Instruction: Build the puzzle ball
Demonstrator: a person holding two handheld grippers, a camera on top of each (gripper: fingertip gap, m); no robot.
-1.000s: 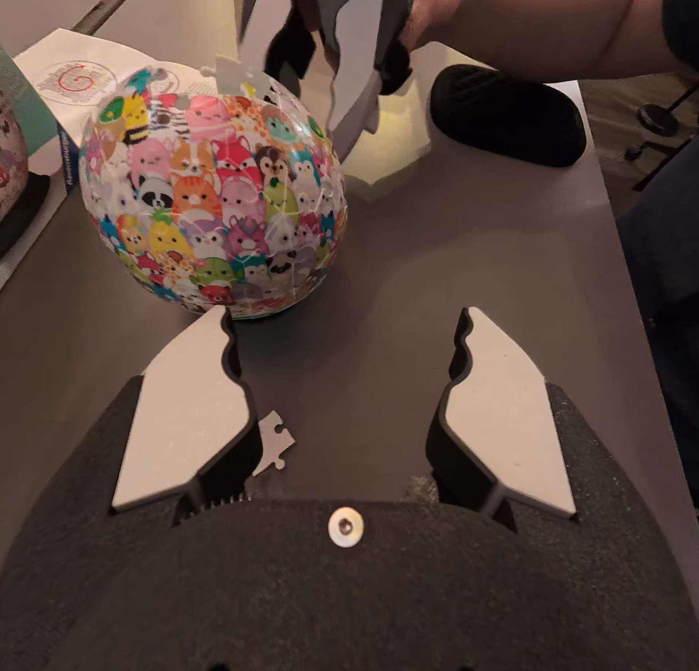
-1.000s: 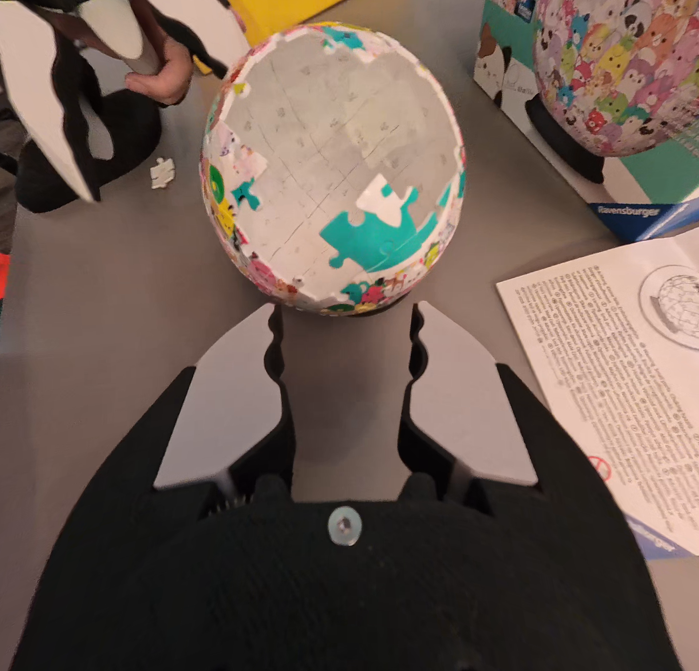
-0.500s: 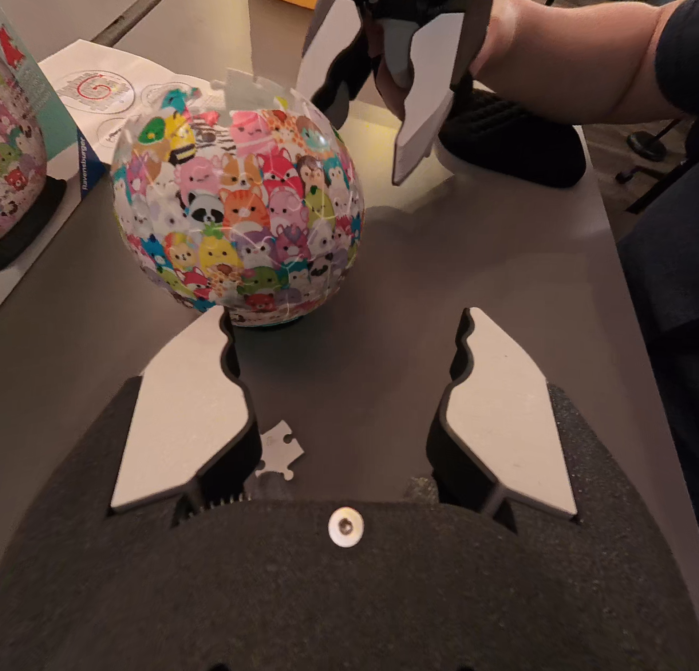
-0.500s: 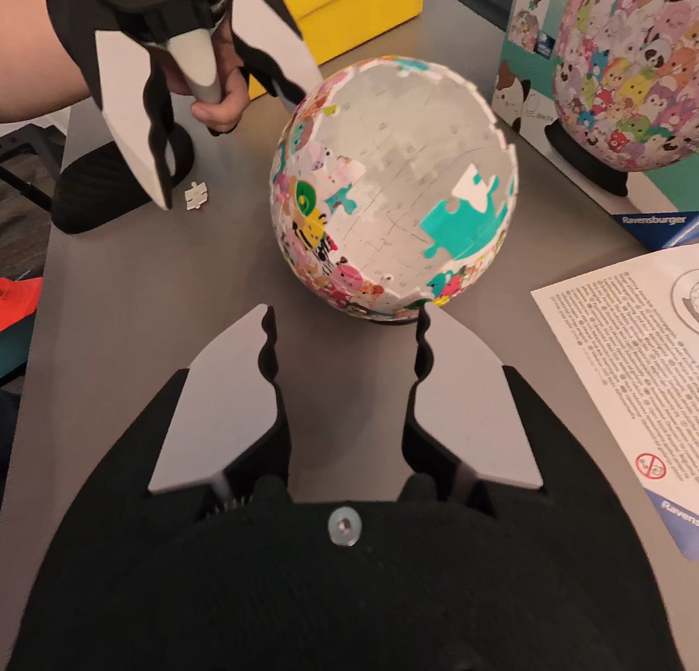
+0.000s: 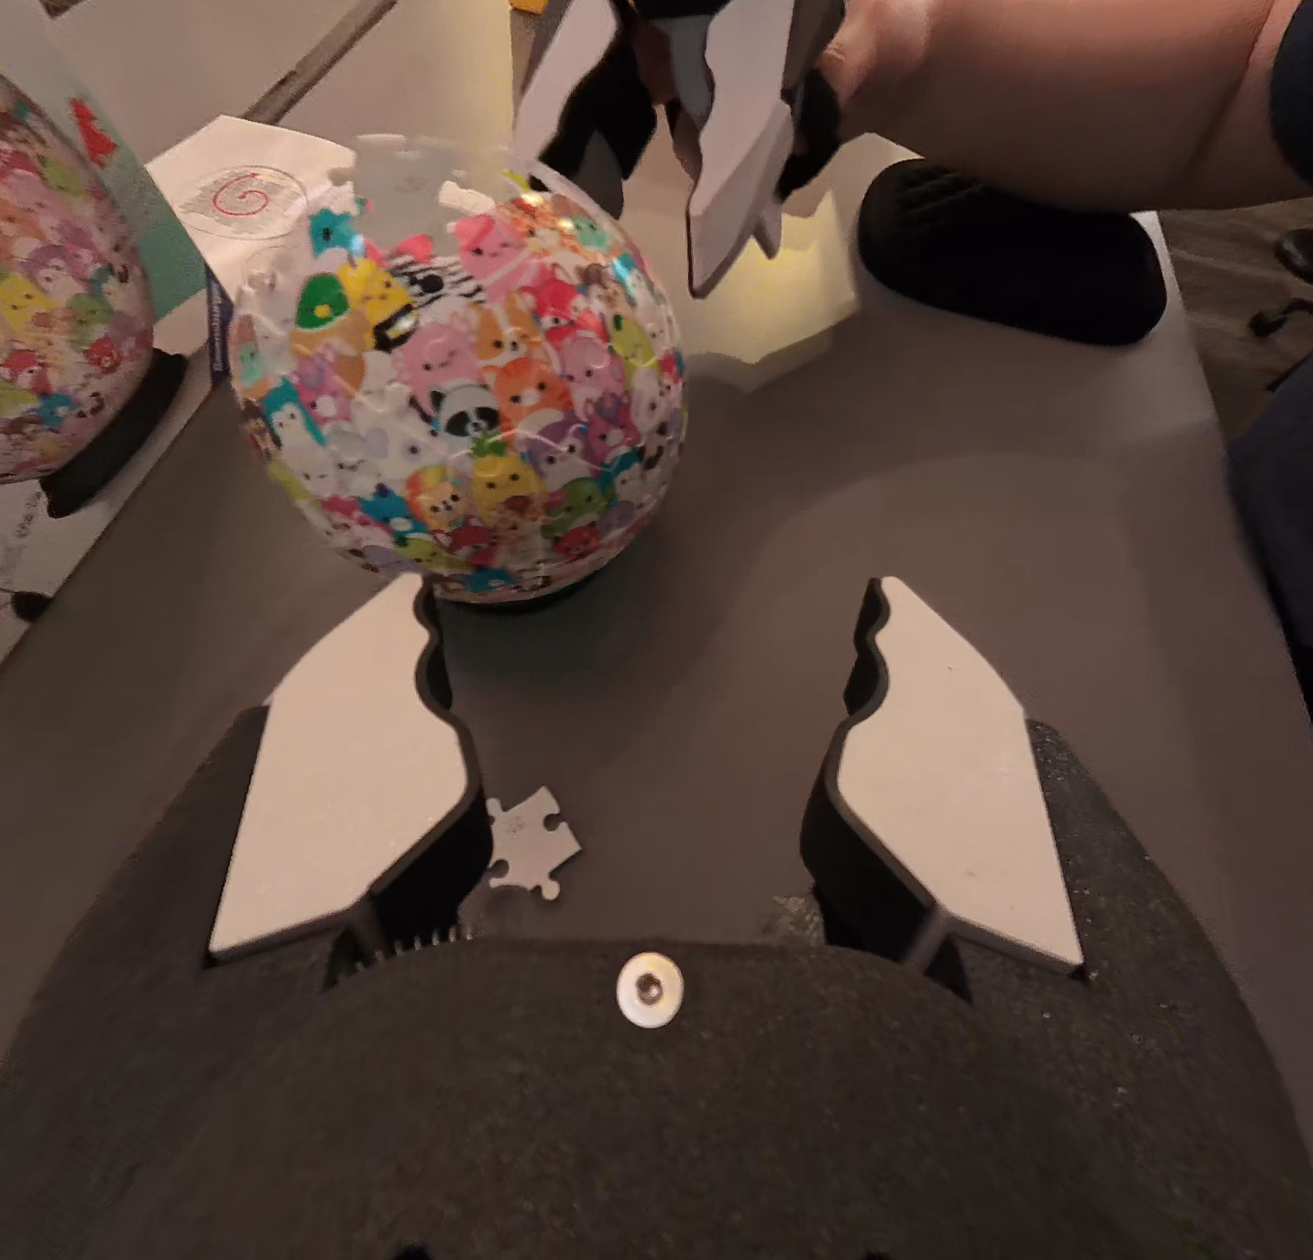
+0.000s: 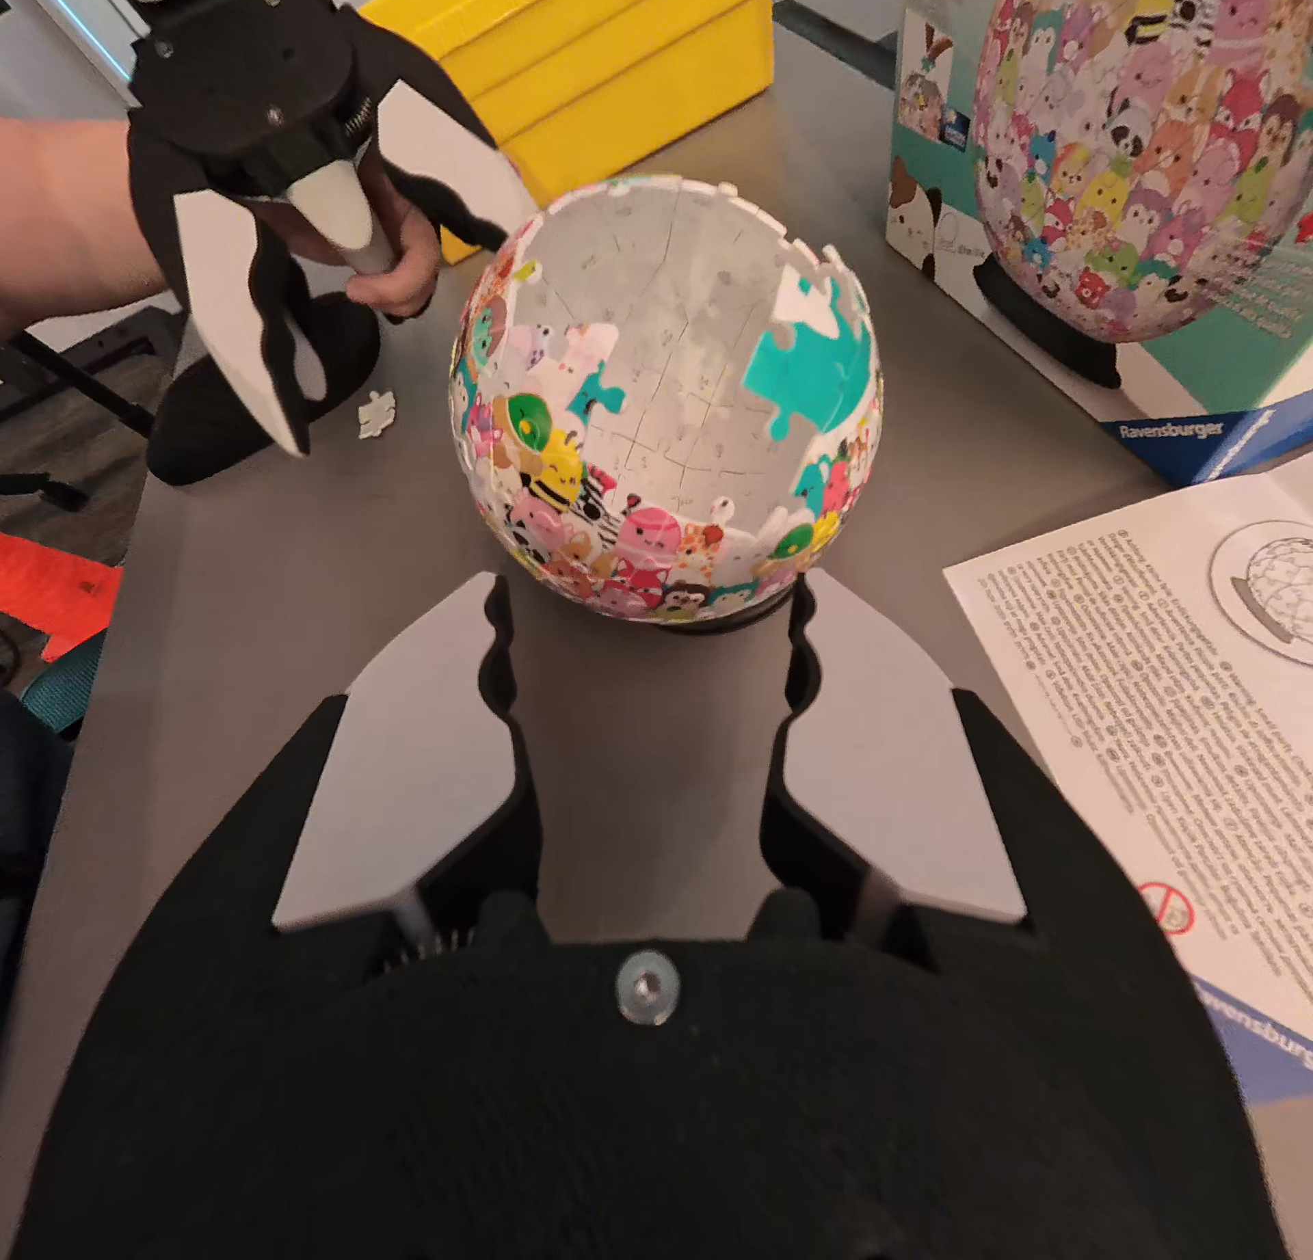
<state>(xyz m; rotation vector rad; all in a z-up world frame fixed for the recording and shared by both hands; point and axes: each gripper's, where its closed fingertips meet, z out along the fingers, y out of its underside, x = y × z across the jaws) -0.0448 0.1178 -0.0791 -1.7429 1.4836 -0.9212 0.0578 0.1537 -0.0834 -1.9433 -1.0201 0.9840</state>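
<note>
both hand-held grippers, left (image 5: 650, 665) and right (image 6: 648, 647), gape empty; lower the left squarely over the flat white jigsaw piece (image 5: 531, 841), pinching its edges, beside the colourful half-built puzzle ball (image 5: 462, 402).

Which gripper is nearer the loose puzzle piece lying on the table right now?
Left. The loose puzzle piece lies just inside the left gripper's open fingers, beside one of them. The right gripper hangs open beyond the puzzle ball, well away.
</note>
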